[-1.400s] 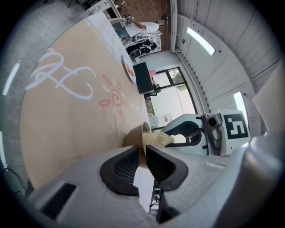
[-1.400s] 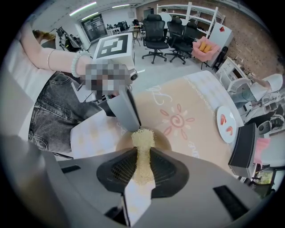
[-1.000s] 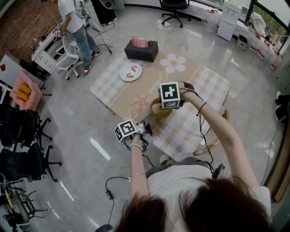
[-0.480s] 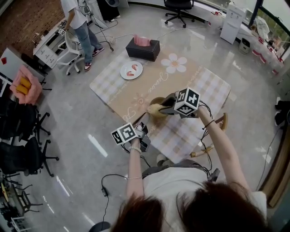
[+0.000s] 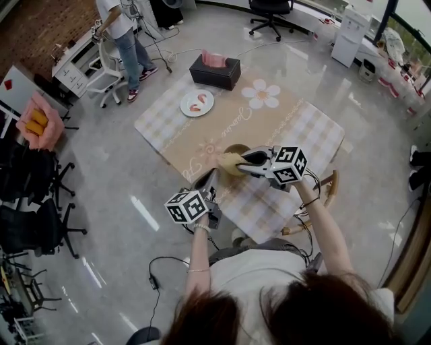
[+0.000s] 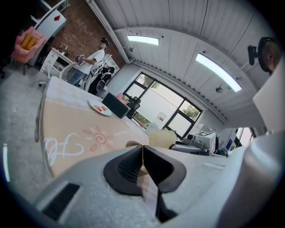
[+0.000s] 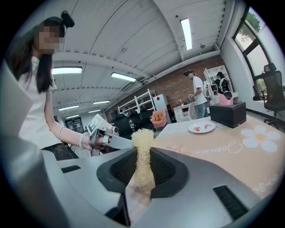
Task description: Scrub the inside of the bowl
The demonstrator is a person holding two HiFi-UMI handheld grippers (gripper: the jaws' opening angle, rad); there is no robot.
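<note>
Low table [image 5: 202,145] sits in the middle of a big open office, covered with a cloth that's beige down the centre and pale check at the sides, with a white flower printed near the far end. The floor [image 5: 121,182] is glossy grey stone that reflects the ceiling lights. There's a brick wall off to the far left and windows along the far right.

The bowl [image 5: 237,147], brown and roundish, sits on the near half of the cloth. The right gripper [image 5: 239,162] reaches in from the right, its jaws clamped on a pale yellow fibrous scrubber [image 5: 229,160]. The scrubber is at the bowl's near-left rim, though I can't tell from above whether it's touching the inside. The left gripper [image 5: 205,178] hangs over the table's near edge, just short of the bowl, its jaws pressed together with nothing between them.

Further back on the cloth there's a white plate [image 5: 196,104] with a few red bits on it. Beyond that is a black tissue box [image 5: 214,71] with a pink tissue poking out.

Around the room, a person [image 5: 120,34] stands by a white desk at the far left, a pink chair [image 5: 37,121] is on the left and a black office chair [image 5: 269,10] sits at the far end.
</note>
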